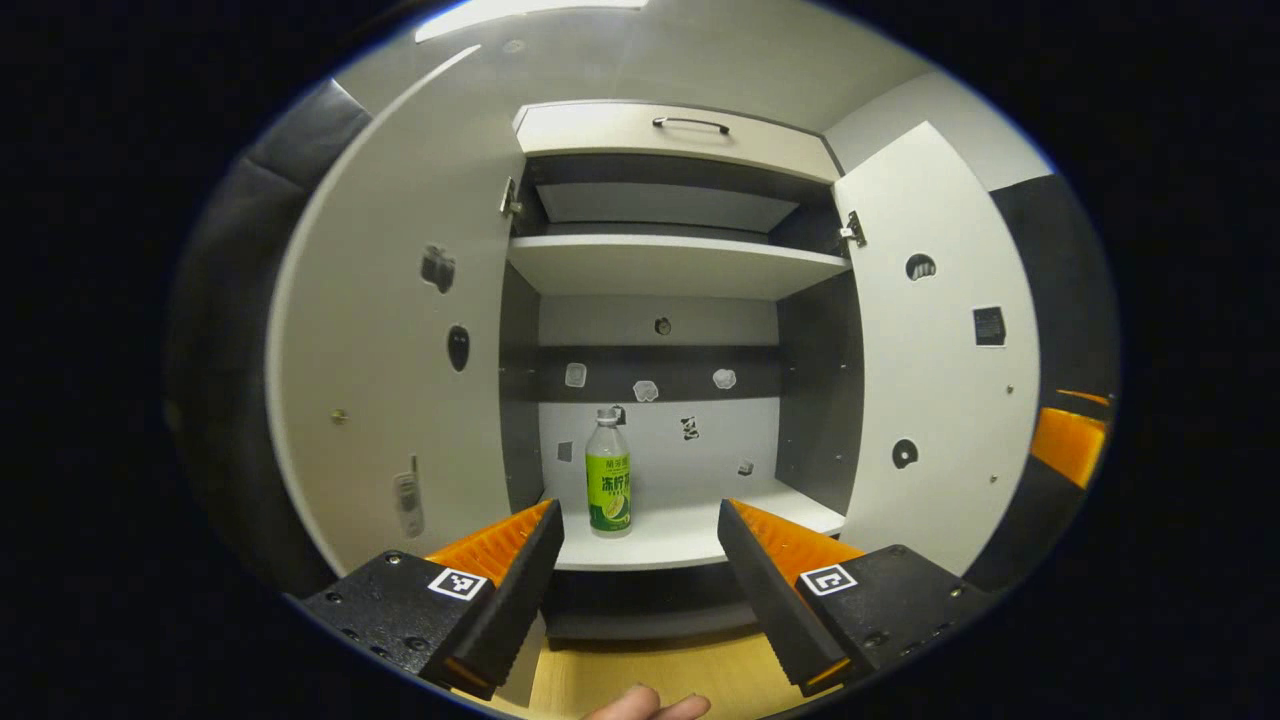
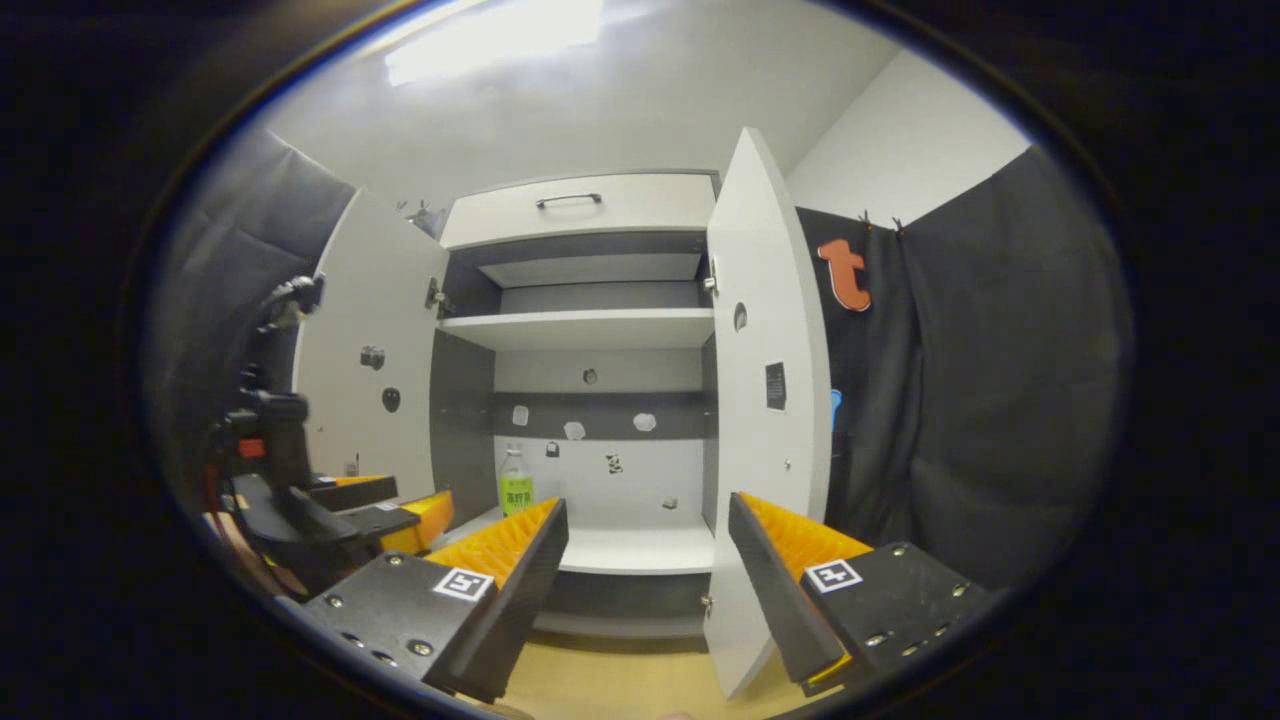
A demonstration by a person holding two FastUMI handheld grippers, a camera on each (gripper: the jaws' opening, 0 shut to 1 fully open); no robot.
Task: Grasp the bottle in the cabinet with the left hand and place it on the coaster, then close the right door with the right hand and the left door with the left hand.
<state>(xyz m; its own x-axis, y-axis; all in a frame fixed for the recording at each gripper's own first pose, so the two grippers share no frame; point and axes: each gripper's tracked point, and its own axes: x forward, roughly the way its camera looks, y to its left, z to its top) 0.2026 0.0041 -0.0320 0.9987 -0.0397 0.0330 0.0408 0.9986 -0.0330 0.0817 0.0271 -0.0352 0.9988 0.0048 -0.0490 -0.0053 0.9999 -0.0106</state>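
We log: bottle (image 1: 608, 472) upright on cabinet (image 1: 680, 130) lower shelf (image 1: 690, 535); both doors open; left gripper (image 1: 640, 545) and right gripper (image 2: 648, 545) released, empty.

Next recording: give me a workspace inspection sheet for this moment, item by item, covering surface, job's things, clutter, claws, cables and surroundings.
Surface: lower cabinet shelf, white, bare apart from the bottle; wood-toned floor below.
Job's things: bottle upright on the lower shelf, left of centre, untouched; left door and right door both open; coaster nothing seen.
Clutter: small stickers on the back panel and on both doors; upper shelf bare.
Claws: left claw open, in front of the shelf, short of the bottle; right claw open, near the right door's edge.
Cables: nothing seen.
Surroundings: drawer with handle above the shelves; black cloth wall to the right.
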